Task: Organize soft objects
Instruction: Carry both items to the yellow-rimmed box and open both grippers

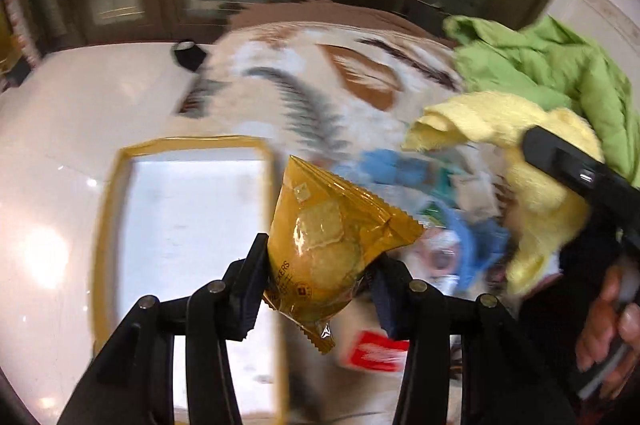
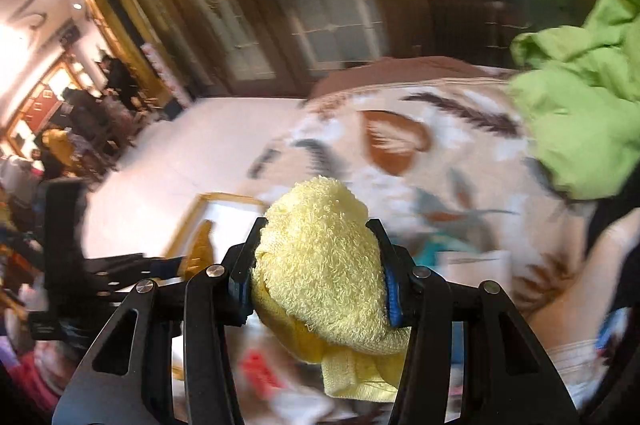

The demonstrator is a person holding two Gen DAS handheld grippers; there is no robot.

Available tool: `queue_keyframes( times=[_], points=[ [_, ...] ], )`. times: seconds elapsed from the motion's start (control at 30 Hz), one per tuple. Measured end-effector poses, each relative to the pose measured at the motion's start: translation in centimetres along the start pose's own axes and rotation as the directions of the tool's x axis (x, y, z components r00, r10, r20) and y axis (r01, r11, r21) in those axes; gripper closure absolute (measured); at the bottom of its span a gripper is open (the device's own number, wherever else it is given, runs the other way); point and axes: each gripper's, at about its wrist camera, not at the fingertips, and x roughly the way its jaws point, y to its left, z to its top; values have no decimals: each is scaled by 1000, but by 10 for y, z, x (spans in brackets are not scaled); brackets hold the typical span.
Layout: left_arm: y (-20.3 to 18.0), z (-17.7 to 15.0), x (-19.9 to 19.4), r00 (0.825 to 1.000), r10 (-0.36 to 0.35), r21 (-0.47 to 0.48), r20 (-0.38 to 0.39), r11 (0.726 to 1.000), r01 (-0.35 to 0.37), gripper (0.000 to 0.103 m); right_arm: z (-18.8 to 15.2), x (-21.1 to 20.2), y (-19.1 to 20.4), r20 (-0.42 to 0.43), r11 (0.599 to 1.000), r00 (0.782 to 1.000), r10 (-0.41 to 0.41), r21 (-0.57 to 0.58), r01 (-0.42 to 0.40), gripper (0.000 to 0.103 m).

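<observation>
Left claw [image 1: 320,265] clamped on yellow snack bag [image 1: 328,237], bag held up in the air, its top tilted up-left, just right of the yellow-rimmed tray [image 1: 192,145] on the white tabletop [image 1: 60,129]. Right claw [image 2: 320,265] clamped on a bunched yellow towel [image 2: 320,265], loose end hanging below the jaws. Both claws point forward over a leaf-print blanket [image 1: 312,77]. Green jacket [image 1: 560,65] lies at far right. Right hand [image 1: 612,321] grips its handle, low right in left view. Blue and red items under the bag too blurred to tell.
</observation>
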Motion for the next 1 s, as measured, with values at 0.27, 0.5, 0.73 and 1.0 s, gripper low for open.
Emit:
queue_keyframes(
  times=[0.27, 0.5, 0.73, 1.0],
  points=[
    [83, -4, 7, 991, 134, -104, -17, 985, -135, 56, -1, 75, 88, -64, 979, 984, 168, 131, -159, 55],
    [123, -16, 50, 977, 191, -149, -92, 968, -204, 56, -30, 165, 118, -164, 946, 972, 165, 305, -110, 54],
    [136, -23, 76, 974, 194, -141, -117, 968, -210, 55, -72, 211, 117, -244, 924, 956, 160, 379, -57, 48],
    [133, -24, 76, 981, 171, -143, -94, 973, -183, 50, -76, 196, 108, -181, 911, 964, 194, 397, -108, 46]
  ],
)
